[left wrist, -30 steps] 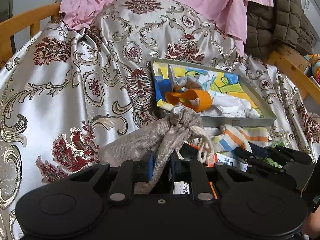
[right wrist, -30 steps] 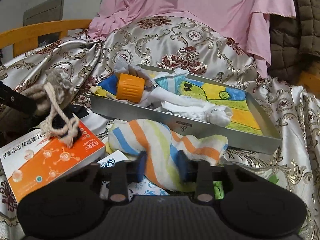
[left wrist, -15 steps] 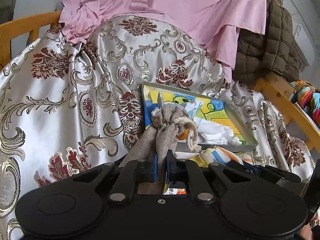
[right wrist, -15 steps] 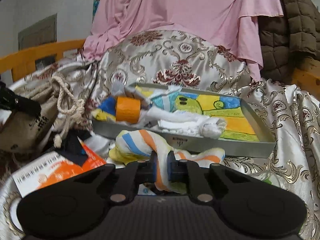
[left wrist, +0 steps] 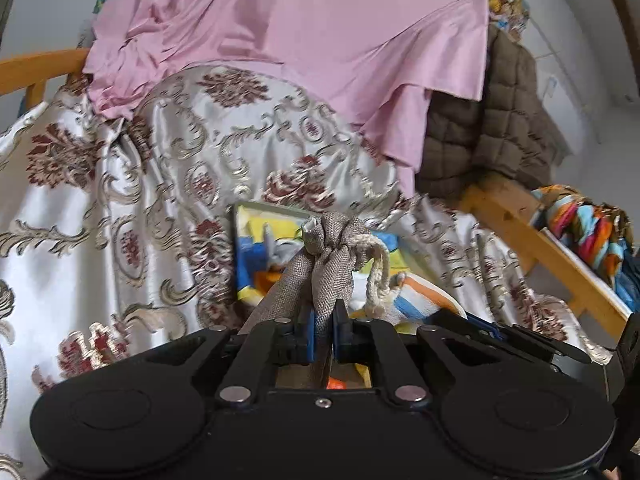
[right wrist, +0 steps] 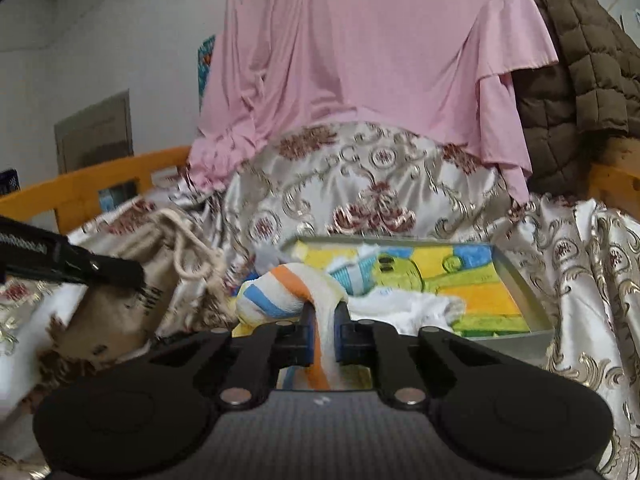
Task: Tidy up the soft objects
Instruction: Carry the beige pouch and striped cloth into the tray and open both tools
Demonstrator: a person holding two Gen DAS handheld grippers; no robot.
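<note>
My left gripper (left wrist: 323, 320) is shut on the neck of a beige burlap drawstring bag (left wrist: 328, 256) and holds it up; its rope cord (left wrist: 378, 276) hangs to the right. The bag also shows in the right wrist view (right wrist: 132, 284), left of centre. My right gripper (right wrist: 323, 322) is shut on a striped orange, blue and white cloth (right wrist: 280, 292), lifted in front of a grey tray (right wrist: 520, 284) with a colourful drawing inside. White cloths (right wrist: 404, 308) lie in the tray. The tray is partly hidden behind the bag in the left wrist view (left wrist: 256, 248).
A silver and maroon brocade cover (left wrist: 120, 200) drapes the wooden-framed sofa (left wrist: 520, 220). A pink cloth (left wrist: 300, 40) and a brown quilted jacket (left wrist: 504, 120) hang over the back. A multicoloured scarf (left wrist: 588, 228) lies at the right. The left gripper's finger (right wrist: 80, 264) crosses the right view.
Both grippers closed, the left on the burlap bag and the right on the striped cloth, then rose with them. The tray now sits lower and farther off in both views.
</note>
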